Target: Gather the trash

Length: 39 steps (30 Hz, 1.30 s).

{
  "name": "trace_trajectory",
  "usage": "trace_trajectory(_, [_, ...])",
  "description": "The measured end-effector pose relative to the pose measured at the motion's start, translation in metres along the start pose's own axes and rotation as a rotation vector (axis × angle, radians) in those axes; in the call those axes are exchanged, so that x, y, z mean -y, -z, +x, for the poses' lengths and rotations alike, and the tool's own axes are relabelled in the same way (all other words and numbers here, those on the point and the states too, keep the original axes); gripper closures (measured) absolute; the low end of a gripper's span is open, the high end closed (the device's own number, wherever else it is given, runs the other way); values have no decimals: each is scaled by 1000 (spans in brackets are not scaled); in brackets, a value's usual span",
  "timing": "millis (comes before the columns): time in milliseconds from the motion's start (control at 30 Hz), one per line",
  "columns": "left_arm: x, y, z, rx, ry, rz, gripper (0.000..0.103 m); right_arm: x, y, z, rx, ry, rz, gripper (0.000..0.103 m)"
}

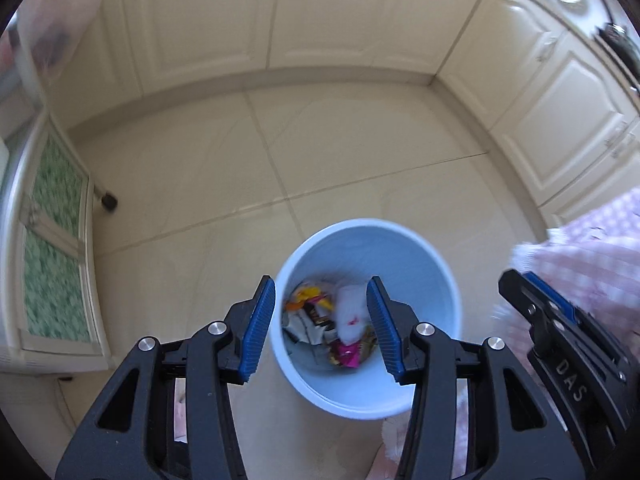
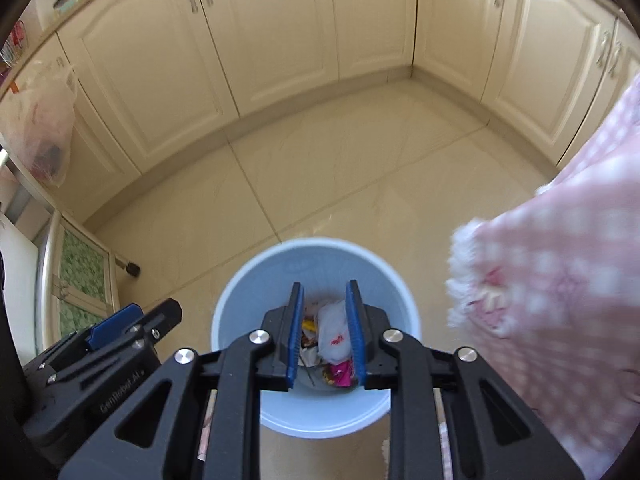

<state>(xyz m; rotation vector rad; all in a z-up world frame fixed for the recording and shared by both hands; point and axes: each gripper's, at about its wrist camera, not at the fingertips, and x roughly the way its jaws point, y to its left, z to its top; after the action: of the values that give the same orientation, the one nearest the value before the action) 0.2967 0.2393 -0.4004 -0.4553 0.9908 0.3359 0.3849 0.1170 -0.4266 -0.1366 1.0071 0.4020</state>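
Tiled kitchen floor noted, cream cabinets behind the pale blue bin, which stands upright and holds the collected trash (wrappers and a white crumpled bag) at its bottom. Above the bin: left gripper with fingers apart and empty, right gripper just beside it, fingers narrowly parted, nothing clamped. Judged a drop-off step completed; next move calls for locating any remaining litter away from the bin.
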Motion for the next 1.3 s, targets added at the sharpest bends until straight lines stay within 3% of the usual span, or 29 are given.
trace_trajectory(233, [35, -7, -94, 176, 36, 105, 55, -4, -10, -109, 175, 54, -16, 74])
trace_trajectory(433, [66, -1, -198, 350, 94, 185, 50, 7, -8, -211, 324, 107, 0, 66])
trace_trajectory(767, [102, 26, -332, 547, 187, 262, 31, 44, 28, -377, 543, 215, 88, 43])
trace_trajectory(967, [107, 42, -380, 619, 227, 285, 22, 51, 54, -445, 621, 267, 110, 38])
trace_trajectory(1300, [118, 74, -441, 711, 274, 325, 15, 53, 87, -519, 727, 294, 148, 35])
